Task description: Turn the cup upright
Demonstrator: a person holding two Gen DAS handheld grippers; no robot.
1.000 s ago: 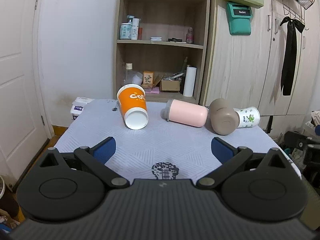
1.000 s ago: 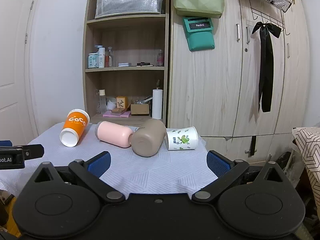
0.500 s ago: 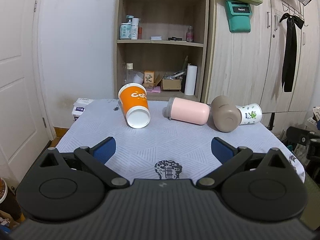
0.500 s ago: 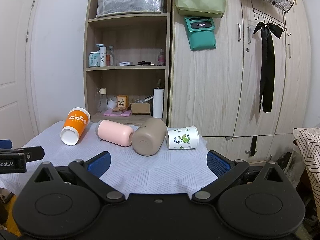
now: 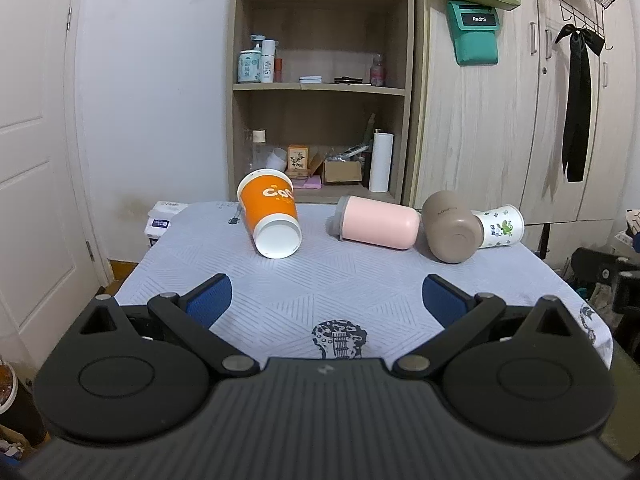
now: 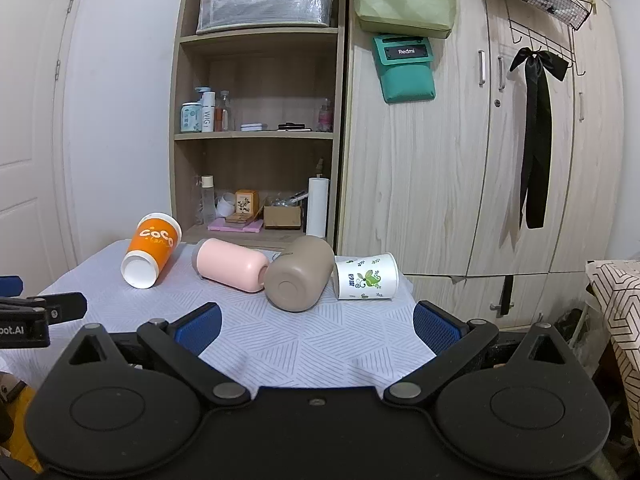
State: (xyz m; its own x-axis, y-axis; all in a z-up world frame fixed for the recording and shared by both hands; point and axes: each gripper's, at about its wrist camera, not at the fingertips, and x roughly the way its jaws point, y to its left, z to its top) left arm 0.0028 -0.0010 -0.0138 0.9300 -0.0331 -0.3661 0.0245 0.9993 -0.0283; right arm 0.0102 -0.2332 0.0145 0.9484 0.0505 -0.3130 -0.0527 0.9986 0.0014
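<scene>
Both cameras look forward and slightly down from behind the near edge of the table point(image 5: 360, 280). The left view faces it head-on, nearest the orange cup point(image 5: 270, 214). The right view sits further right and lower. Both share the four toppled cups, the shelf point(image 6: 256, 136) and the wardrobe point(image 6: 460, 160).
</scene>
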